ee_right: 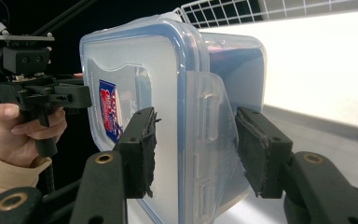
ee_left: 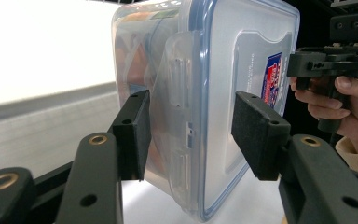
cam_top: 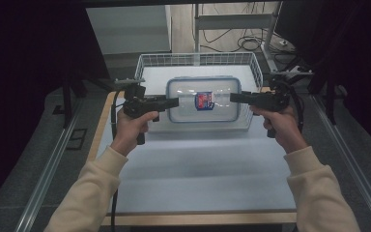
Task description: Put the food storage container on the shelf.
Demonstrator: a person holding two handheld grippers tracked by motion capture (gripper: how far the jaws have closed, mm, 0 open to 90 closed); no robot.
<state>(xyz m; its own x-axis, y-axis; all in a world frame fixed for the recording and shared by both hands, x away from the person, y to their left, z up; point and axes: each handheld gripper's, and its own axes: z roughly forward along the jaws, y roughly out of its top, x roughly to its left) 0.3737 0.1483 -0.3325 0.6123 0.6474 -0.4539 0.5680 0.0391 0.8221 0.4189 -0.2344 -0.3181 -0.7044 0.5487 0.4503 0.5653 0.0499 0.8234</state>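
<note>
Clear plastic box with a blue-edged snap lid (cam_top: 204, 99) hangs in the air above the white wire basket (cam_top: 147, 61), which sits on the white counter (cam_top: 193, 164). The left hand-held gripper (cam_top: 174, 101) pinches the box at one short end, and the right hand-held gripper (cam_top: 234, 97) pinches the other end. Each one has its black pads squeezed on a side flap of the lid, one pad on the lid face and one on the box side.

Some things could go wrong, I think. The plastic is smooth, so the box may slide out if either squeeze gets weaker. The flaps are hinged, so a pull there could pop one open and let the lid come loose. If one hand lifts faster than the other, the box could tip and twist out of the pads. It might also bump the basket's wire rim and get knocked free
</note>
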